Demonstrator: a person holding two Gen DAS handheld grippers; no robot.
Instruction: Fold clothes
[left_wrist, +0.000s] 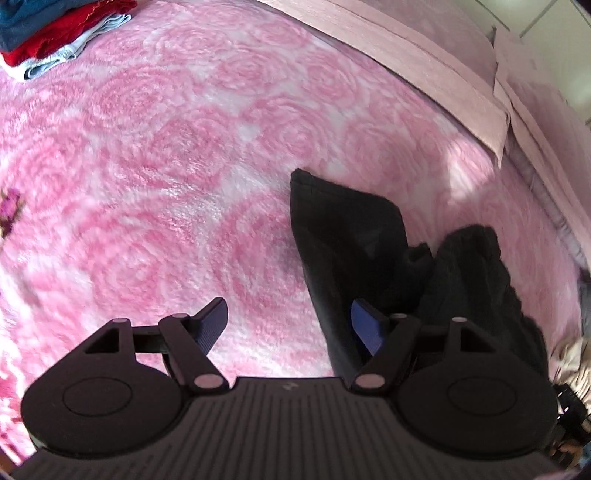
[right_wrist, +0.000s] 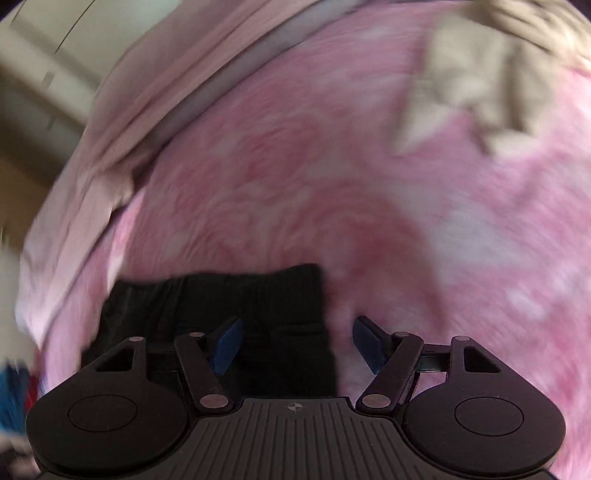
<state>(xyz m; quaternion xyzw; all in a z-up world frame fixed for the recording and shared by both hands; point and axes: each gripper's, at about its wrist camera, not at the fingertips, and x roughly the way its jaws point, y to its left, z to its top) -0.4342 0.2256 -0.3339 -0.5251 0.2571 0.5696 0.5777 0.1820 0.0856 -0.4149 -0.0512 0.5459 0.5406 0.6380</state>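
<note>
A black garment (left_wrist: 351, 236) lies partly folded on the pink rose-patterned blanket (left_wrist: 166, 166), with a bunched part (left_wrist: 476, 266) to its right. My left gripper (left_wrist: 291, 325) is open and empty above the blanket, its right finger over the garment's near edge. In the right wrist view the same black garment (right_wrist: 236, 299) lies flat at lower left. My right gripper (right_wrist: 297, 347) is open and empty, its left finger over the garment, its right finger over the blanket (right_wrist: 406, 240). The right view is blurred.
A stack of folded clothes (left_wrist: 55, 33), blue, red and pale, sits at the far left. A beige garment (right_wrist: 480, 74) lies crumpled at the far right. A pale pink sheet (left_wrist: 424, 59) runs along the bed's far edge.
</note>
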